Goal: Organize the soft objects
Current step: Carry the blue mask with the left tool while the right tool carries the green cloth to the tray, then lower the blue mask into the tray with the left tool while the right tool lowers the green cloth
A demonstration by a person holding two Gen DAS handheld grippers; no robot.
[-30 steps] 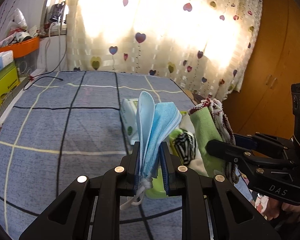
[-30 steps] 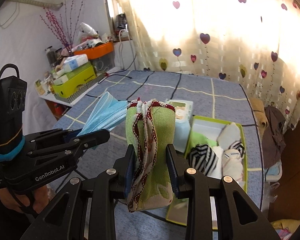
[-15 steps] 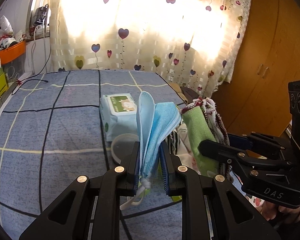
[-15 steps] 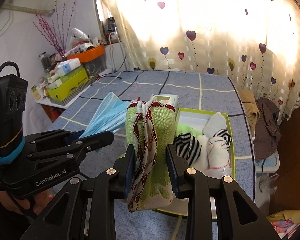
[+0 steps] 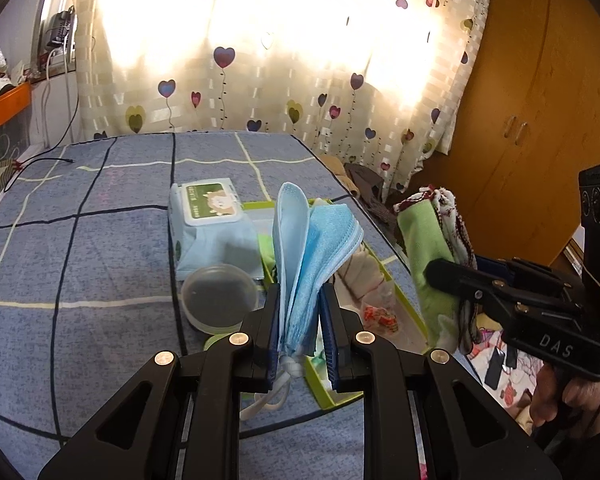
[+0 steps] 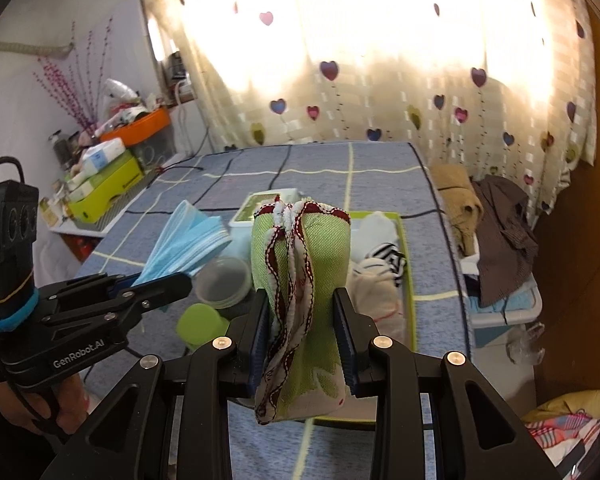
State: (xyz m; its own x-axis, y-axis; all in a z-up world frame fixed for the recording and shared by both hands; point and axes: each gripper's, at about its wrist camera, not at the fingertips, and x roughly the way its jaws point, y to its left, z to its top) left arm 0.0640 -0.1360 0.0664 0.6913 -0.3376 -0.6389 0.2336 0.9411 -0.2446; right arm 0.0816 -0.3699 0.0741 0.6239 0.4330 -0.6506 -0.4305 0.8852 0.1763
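A stack of blue face masks (image 5: 316, 256) is being clamped upright by the left gripper (image 5: 300, 344), above the near end of the green tray (image 6: 409, 280). A folded green cloth (image 6: 300, 300) is being gripped by the right gripper (image 6: 302, 344); socks (image 6: 380, 264), seemingly, are being held in the tray.

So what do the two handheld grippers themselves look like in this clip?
Both are matte black plastic with silver screws and blue finger pads. The left gripper reads "GenRobot.AI", with a blue band and a black cable on its upright handle. The right gripper is marked "DAS". No sleeves are clearly visible.
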